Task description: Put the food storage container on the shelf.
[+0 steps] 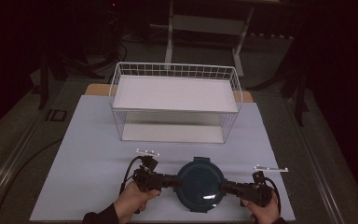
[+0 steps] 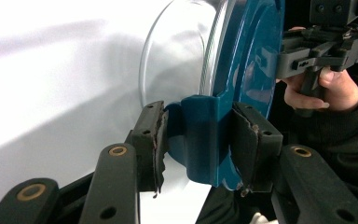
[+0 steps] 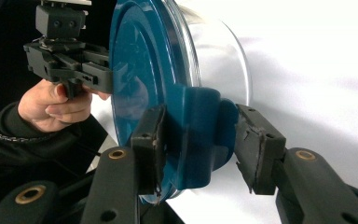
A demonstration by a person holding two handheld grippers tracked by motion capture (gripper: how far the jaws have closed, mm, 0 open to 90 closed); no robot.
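Gripping from both sides, the left gripper has its pads pressed on the teal latch tab of a round glass container. The right gripper has its jaws around the opposite tab; one pad looks to be touching it while the other stands a little off, so I read that pinch as not fully seated.

The container sits on the white tabletop, near the front edge, between the person's left hand and right hand. It has a clear glass bowl under a glossy teal lid, with a see-through pane in the lid's middle, and looks empty.

It will probably feel heavy for its size, rigid and unforgiving: glass chips or breaks if it is knocked or dropped. The glass wall and the shiny lid are likely slippery, so the blocky tabs are the sensible holds, since they give the pads flat faces and a lip to catch on. The risk I see is a tab flipping up under load, or the lid coming away from the bowl; an even two-sided lift kept level seems safest.

Farther back stands a white wire rack with a flat upper shelf, well apart from the container.
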